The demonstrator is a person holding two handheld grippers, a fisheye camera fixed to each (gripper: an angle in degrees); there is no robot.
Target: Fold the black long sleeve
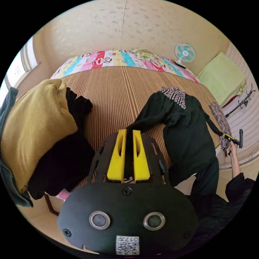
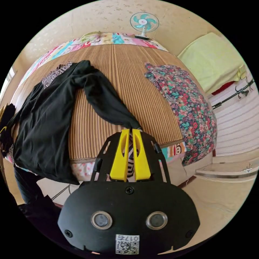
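Here, both hand-held grippers [image 1: 128,132] [image 2: 131,131] clamp black long sleeve [image 1: 186,129] cuffs.

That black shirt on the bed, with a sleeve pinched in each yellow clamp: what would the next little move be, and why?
Probably draw both sleeves inward across the chest. The left gripper and right gripper each grip a cuff of the black long sleeve, and the body already lies mostly flat on the striped mat, so folding the sleeves over seems the natural next step.
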